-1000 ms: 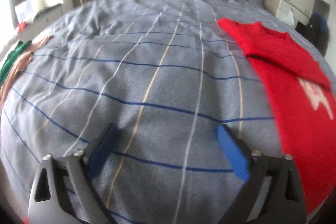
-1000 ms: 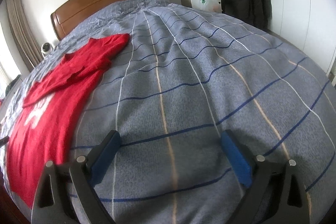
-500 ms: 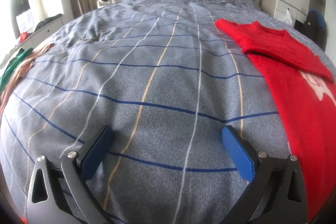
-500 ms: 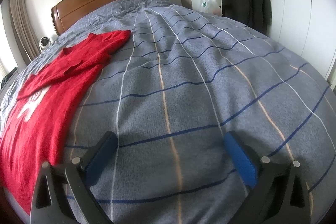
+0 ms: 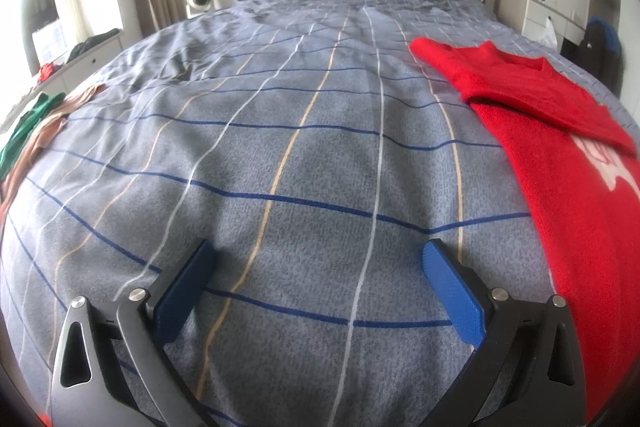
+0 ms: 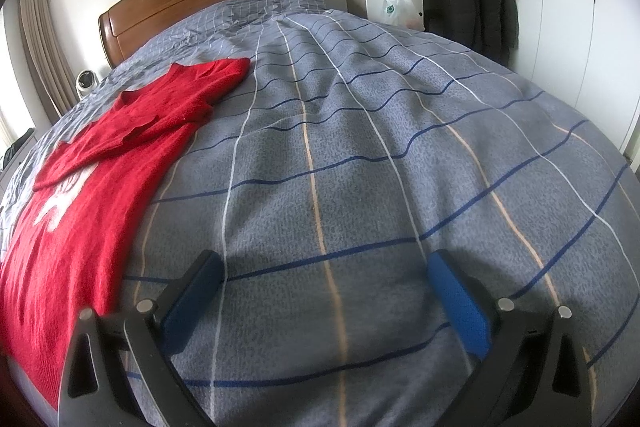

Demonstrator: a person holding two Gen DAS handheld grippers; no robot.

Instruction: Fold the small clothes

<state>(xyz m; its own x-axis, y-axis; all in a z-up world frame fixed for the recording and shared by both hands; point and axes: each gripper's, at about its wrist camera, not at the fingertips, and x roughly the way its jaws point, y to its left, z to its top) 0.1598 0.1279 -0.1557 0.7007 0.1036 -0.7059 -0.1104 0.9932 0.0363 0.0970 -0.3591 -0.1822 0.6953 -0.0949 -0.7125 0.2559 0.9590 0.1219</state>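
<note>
red sweater (image 5: pixel 560 163) lies flat on the grey checked bedspread (image 5: pixel 300 147), between the two claws. left claw (image 5: pixel 318 269) and right claw (image 6: pixel 324 275) both gape wide and empty above bare bedspread, sweater beside each.

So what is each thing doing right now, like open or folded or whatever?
left gripper: open, empty, over bare quilt
right gripper: open, empty, over bare quilt
red sweater: flat on the bed, one sleeve folded across its chest
green and tan clothes: crumpled at the bed's edge
quilt: spread out, slightly wrinkled
</note>
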